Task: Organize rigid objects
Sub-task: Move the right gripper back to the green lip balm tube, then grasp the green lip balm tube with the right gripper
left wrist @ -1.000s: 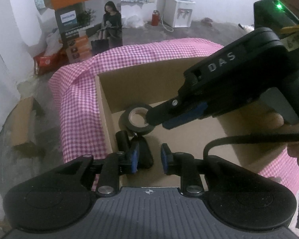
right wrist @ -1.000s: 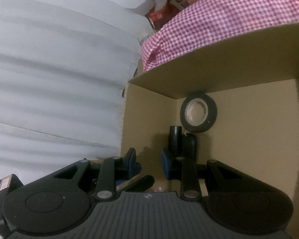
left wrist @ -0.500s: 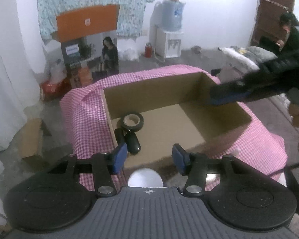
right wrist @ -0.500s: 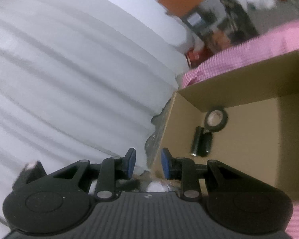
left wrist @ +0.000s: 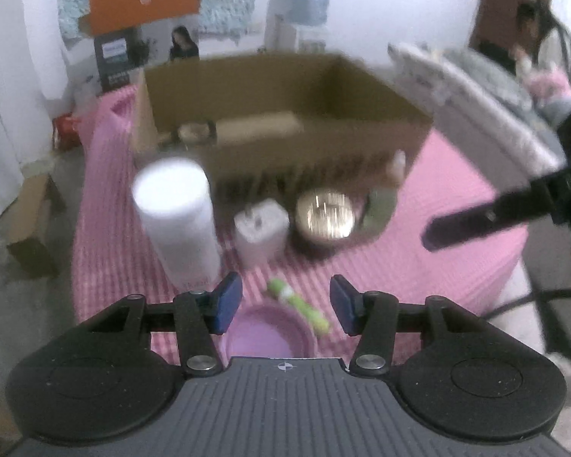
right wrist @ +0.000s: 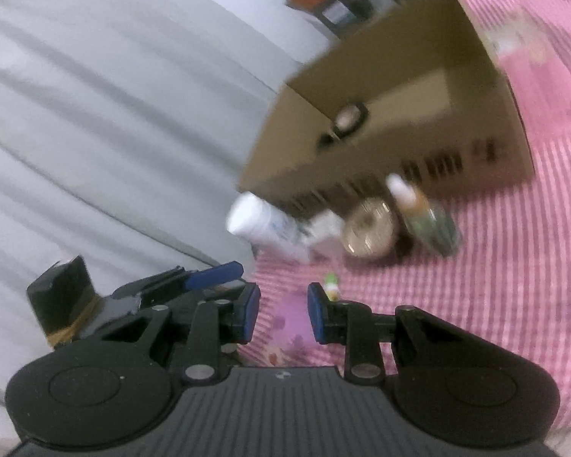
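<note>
- Left wrist view: the left gripper [left wrist: 285,302] hangs above the pink checked cloth [left wrist: 456,205], its jaws apart with nothing between the blue pads
- Just beneath them on the cloth lie a pink bowl [left wrist: 268,337] and a small green and white stick-like thing [left wrist: 297,304], too blurred to name
- Farther on stand a tall white bottle [left wrist: 177,221], a white charger block [left wrist: 260,230], a round jar with a shiny gold lid [left wrist: 325,213] and a greenish bottle with a pale cap [left wrist: 382,202], all in a row close before the cardboard box [left wrist: 316,152]
- Inside the box, at its left end, a roll of tape [left wrist: 194,131] shows dimly
- The right gripper [left wrist: 472,224] reaches in from the right edge, above the cloth
- Right wrist view: the right gripper [right wrist: 283,314] has its jaws only narrowly parted and holds nothing; the flowered pink bowl [right wrist: 281,337] lies below them
- The left gripper [right wrist: 213,276] sits just to its left, a blue pad showing
- The cardboard box [right wrist: 418,160] stands tilted in this view, the tape roll [right wrist: 348,118] and a dark thing [right wrist: 327,139] within it
- The white bottle [right wrist: 264,226], gold-lidded jar [right wrist: 369,226] and greenish bottle [right wrist: 426,217] stand close against the box's printed side
</note>
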The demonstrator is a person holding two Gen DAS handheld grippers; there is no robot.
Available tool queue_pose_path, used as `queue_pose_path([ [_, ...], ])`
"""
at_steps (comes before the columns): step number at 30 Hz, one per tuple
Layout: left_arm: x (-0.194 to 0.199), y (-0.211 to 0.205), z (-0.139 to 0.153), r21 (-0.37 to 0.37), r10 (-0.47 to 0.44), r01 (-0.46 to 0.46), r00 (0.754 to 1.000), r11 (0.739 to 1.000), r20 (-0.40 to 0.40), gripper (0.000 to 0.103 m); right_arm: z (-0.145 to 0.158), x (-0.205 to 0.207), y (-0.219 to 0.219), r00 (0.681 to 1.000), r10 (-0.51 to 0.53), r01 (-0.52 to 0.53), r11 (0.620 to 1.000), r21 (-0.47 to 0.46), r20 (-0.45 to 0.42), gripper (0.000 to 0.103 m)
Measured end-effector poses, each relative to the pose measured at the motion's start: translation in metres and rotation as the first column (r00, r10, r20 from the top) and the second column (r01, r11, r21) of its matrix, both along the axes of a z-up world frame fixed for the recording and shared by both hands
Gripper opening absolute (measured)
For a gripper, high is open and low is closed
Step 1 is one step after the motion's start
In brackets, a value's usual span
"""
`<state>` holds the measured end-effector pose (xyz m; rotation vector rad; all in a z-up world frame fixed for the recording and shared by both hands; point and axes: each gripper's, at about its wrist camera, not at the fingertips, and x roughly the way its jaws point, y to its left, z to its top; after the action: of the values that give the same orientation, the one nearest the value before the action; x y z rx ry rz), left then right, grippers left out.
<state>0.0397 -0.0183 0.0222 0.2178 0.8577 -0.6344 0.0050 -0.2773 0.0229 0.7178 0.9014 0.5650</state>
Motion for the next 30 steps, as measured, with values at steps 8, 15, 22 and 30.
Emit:
queue_pose_path([
  [8,-0.005,-0.009,-0.026,0.068,-0.037,0.036,0.999,0.997,0.011,0.030,-0.043,0.015,0.038,0.998,0.020,-0.026,0.994,-0.106,-0.055,0.028],
  [15,-0.002,-0.011,-0.035,0.063,-0.078,0.079,0.997,0.995,-0.020,0.026,-0.058,0.038,0.069,0.994,0.065,-0.081,0.977,-0.198,-0.088,0.027],
  [22,0.006,-0.012,-0.041,0.050,-0.102,0.105,0.993,0.993,-0.061,0.026,-0.059,0.051,0.084,0.986,0.121,-0.149,0.947,-0.285,-0.113,0.024],
  [30,0.010,-0.015,-0.045,0.041,-0.114,0.118,0.989,0.992,-0.090,0.026,-0.058,0.058,0.103,0.977,0.173,-0.208,0.908,-0.364,-0.126,0.016],
])
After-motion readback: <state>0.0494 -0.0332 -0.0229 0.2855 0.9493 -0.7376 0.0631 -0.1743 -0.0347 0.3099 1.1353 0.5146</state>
